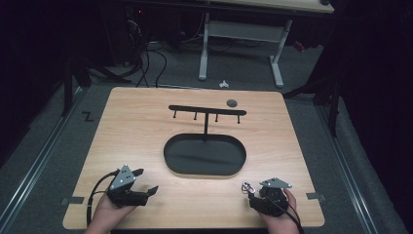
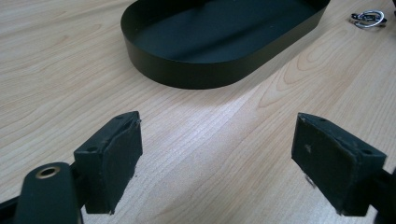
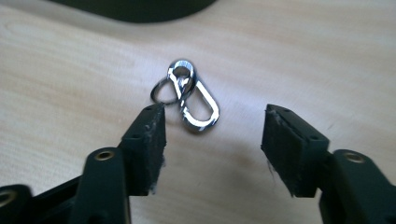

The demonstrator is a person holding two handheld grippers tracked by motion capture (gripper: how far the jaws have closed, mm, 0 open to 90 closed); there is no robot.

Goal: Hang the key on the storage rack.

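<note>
A small silver key clip with a ring (image 3: 191, 95) lies flat on the wooden table (image 1: 141, 136), just ahead of my right gripper (image 3: 215, 126). That gripper's jaws stand wide apart, with the clip near the left jaw's tip and untouched. In the high view the clip (image 1: 247, 186) sits at the front right, beside the right gripper (image 1: 255, 195). My left gripper (image 1: 143, 181) rests at the front left, open and empty (image 2: 217, 144). A black oval tray (image 1: 204, 155) with an upright hook rack (image 1: 207, 111) stands mid-table.
A small dark round disc (image 1: 232, 103) lies near the table's far edge. The tray's black wall (image 2: 205, 70) is ahead of the left gripper, with the clip (image 2: 369, 18) far right. Desk legs and cables stand on the floor beyond the table.
</note>
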